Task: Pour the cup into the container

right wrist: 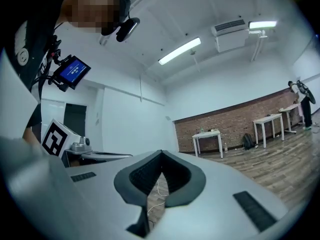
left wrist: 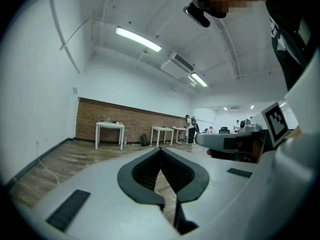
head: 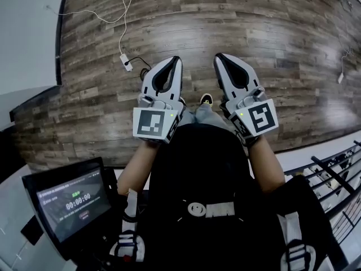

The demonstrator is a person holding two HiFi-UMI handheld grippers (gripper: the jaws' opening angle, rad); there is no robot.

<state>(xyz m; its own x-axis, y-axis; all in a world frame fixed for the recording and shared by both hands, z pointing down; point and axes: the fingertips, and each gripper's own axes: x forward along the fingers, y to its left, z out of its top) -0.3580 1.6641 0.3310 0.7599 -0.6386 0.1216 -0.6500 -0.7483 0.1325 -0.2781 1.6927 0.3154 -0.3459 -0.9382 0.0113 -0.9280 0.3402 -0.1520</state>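
Nearest, at the left by the person's waist, a small screen (head: 70, 202) faces up. A black rack (head: 333, 174) shows at the near right edge.

Just beyond the torso, the 2 forearms reach forward side by side. The left gripper (head: 176, 61) and the right gripper (head: 220, 58) are held about level and point away from the body. Their marker cubes face the person, and their tips lean slightly toward each other without touching.

In its own view, the left gripper is clenched tip to tip with nothing in it. Only floor shows through the leaf-shaped gap behind the tips. The right gripper is clenched and empty in the same way.

Below them lies bare wood floor (head: 254, 21), with a shoe (head: 206, 99) between the 2 grippers. A white cable (head: 121, 16) runs to a plug (head: 126, 62) far left of the left gripper.

Farthest off, white tables (left wrist: 110, 126) stand against a brick wall (left wrist: 130, 118). Some small things sit on the nearest table, too small to name.

The cup and the container appear in no view. So which way they lie from either gripper, how their long axes run, and which hand is nearer cannot be told. My guess is that pouring has not begun, and that the coming move is to find the cup and open 1 gripper for it.
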